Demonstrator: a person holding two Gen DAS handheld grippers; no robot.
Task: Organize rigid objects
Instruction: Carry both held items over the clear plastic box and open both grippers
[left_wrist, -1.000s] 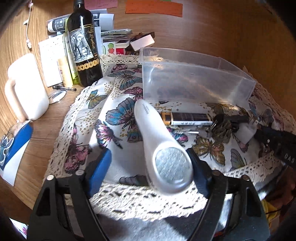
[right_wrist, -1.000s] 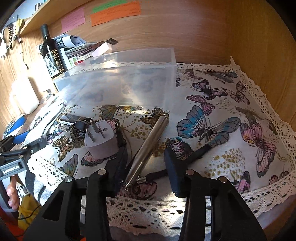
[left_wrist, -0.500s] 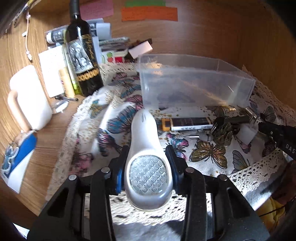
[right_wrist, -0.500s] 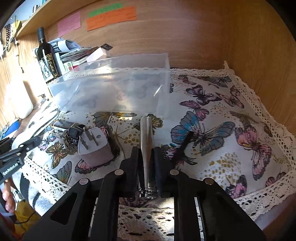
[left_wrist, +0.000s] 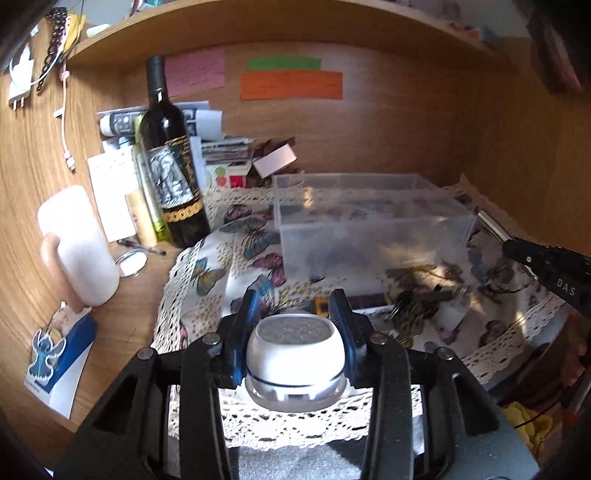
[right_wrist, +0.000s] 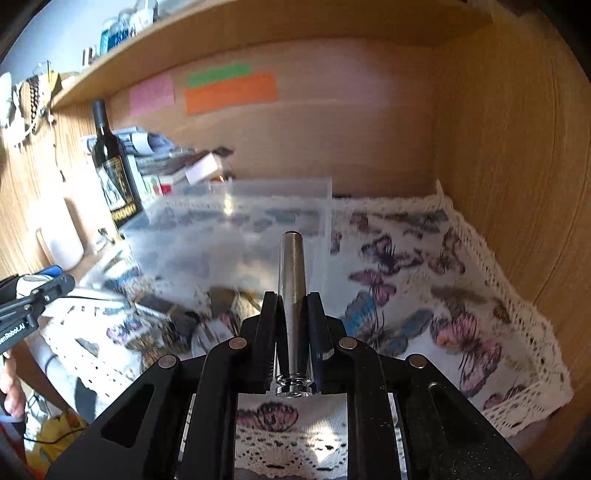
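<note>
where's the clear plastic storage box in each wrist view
Left wrist: clear plastic storage box sits centre-right, beyond the left gripper.
Right wrist: it sits centre-left, beyond the right gripper.
Shared landmark: dark wine bottle, left of the box in both.

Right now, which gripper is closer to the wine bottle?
Left. The left gripper, shut on the white device, sits at the cloth's bottle-side edge. The right gripper, holding the metal tube, is past the clear bin, away from the wine bottle.
</note>
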